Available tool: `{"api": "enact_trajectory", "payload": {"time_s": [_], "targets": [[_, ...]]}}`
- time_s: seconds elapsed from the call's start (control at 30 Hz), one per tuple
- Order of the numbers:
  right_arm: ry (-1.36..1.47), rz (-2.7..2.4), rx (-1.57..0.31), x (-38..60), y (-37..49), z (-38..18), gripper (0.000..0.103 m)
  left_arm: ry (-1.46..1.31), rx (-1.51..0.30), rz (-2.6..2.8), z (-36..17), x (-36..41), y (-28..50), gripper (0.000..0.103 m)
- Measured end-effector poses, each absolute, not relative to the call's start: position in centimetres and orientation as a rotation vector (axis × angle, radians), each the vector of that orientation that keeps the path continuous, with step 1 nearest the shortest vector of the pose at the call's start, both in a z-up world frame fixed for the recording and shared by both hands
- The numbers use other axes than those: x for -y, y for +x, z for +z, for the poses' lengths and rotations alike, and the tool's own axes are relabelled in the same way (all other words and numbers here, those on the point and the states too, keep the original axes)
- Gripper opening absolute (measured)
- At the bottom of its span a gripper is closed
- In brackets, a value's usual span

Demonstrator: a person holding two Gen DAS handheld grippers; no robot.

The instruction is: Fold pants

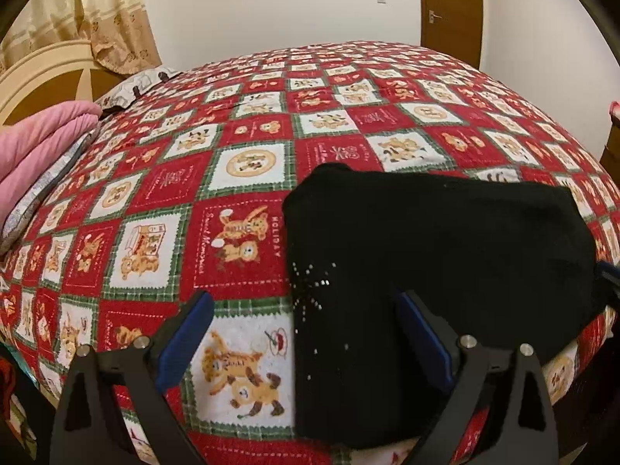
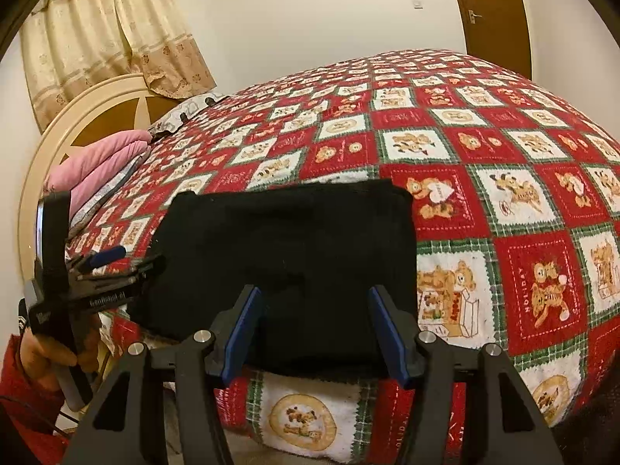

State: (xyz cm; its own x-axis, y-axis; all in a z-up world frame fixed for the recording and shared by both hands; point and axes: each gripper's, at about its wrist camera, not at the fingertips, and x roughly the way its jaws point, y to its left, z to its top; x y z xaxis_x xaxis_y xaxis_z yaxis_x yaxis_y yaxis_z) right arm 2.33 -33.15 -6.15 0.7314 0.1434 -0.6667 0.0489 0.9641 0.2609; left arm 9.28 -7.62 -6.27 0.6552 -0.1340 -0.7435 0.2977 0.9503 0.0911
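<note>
The black pants (image 1: 445,252) (image 2: 290,240) lie folded into a flat rectangle near the front edge of the bed. Small shiny studs show on their left part in the left wrist view. My left gripper (image 1: 306,298) stands wide open over the pants' left edge, one finger above the bedspread and the other above the black cloth. It also shows from the side at the pants' left edge (image 2: 128,261), held by a person's hand (image 2: 50,352). My right gripper (image 2: 316,290) is open over the near edge of the pants, its blue pads (image 2: 242,329) clear of the cloth.
A red, white and green bear-patterned bedspread (image 1: 240,232) (image 2: 538,279) covers the bed. Folded pink cloth (image 1: 42,143) (image 2: 104,159) lies on a pillow at the left, by the cream headboard (image 2: 89,104). A curtain (image 2: 108,31) and a brown door (image 2: 488,7) stand behind.
</note>
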Motion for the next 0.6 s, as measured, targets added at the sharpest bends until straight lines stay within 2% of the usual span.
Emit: {"api": "enact_trajectory", "payload": {"time_s": [0.23, 0.37, 0.6], "targets": [[0.278, 0.026, -0.683, 33.2, 1.7, -4.5, 0.060, 0.211, -0.778, -0.287, -5.7, 7.6, 7.8, 0.097], [0.308, -0.003, -0.642, 34.0, 1.3, -4.2, 0.072, 0.224, -0.748, -0.303, -5.1, 8.1, 7.7, 0.097], [0.426, -0.074, -0.677, 37.0, 1.6, -6.3, 0.074, 0.143, -0.817, -0.316, -5.8, 7.7, 10.0, 0.098]]}}
